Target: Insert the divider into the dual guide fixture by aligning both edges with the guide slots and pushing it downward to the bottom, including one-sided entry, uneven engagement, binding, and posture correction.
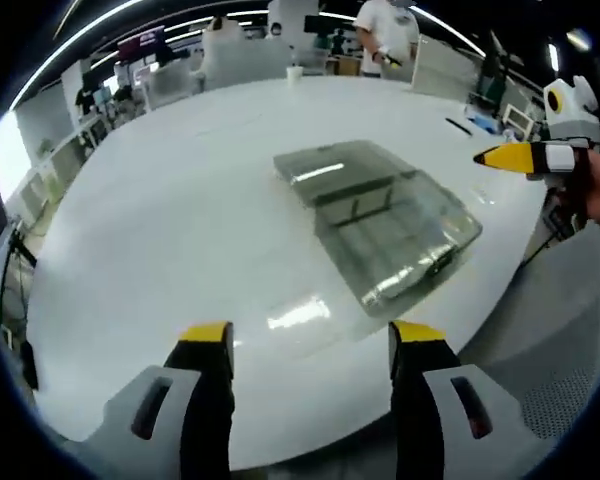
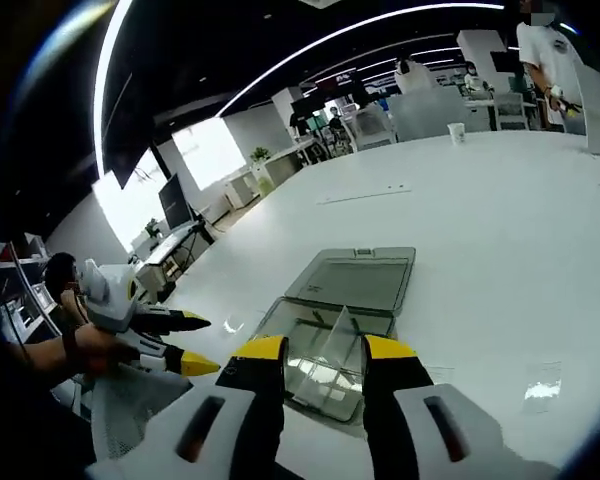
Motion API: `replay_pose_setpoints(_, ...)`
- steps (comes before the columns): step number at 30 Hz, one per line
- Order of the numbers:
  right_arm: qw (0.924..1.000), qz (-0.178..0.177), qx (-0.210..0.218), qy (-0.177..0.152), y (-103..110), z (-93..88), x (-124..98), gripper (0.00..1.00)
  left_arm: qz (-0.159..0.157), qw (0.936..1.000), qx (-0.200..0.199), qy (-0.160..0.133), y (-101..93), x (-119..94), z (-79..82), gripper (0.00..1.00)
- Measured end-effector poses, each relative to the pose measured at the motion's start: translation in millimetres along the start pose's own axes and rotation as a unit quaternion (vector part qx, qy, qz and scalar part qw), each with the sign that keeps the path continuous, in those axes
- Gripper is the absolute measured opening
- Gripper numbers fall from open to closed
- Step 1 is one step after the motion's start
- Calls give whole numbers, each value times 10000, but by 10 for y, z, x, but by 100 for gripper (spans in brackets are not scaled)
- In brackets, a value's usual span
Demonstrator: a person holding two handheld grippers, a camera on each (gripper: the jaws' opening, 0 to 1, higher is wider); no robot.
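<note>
1. Clearly little of the task is done, by my reading. The left gripper hangs over the near edge of the white table, jaws apart and holding nothing.

2. Ahead of it, toward the table's near right edge, lies the clear fixture box, a transparent tray with its lid swung open flat beside it. In the right gripper view the same clear fixture box sits just beyond the jaws, and a thin clear panel, probably the divider, stands tilted inside the tray. Whether either edge sits in a guide slot is too hard to tell through the clear plastic.

3. The right gripper hovers near the tray's near side with jaws apart, gripping nothing. In the left gripper view the right gripper comes in at the right edge; there its jaws are seen side-on.

4. Left to do, I judge: seize the panel, square both edges to the slots, press it to the bottom.

5. Around: a paper cup far across the table, a person beyond its far edge, desks and monitors behind. Nothing lies between the grippers and the box.
</note>
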State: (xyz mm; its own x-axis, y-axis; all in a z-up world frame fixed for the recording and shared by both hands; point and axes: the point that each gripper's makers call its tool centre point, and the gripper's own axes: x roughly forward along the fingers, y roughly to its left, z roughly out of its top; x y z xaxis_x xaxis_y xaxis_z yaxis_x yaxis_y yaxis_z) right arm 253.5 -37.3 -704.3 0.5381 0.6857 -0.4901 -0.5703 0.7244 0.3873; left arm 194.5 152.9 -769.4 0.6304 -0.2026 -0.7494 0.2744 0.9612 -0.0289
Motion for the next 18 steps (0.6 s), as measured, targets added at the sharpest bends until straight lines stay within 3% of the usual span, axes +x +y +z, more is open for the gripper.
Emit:
replay_pose_setpoints(3, 10000, 18, 20, 15, 1, -22, -22, 25, 116, 9998, 104, 92, 40, 43, -44, 55)
replay_pose_setpoints(10, 10000, -5, 54, 19, -46, -44, -79, 25, 59, 9997, 49, 251, 57, 121, -97, 54)
replay_pose_setpoints(18, 9999, -3, 92, 65, -54, -71, -105, 25, 88, 9994, 105, 317, 65, 238, -70, 49)
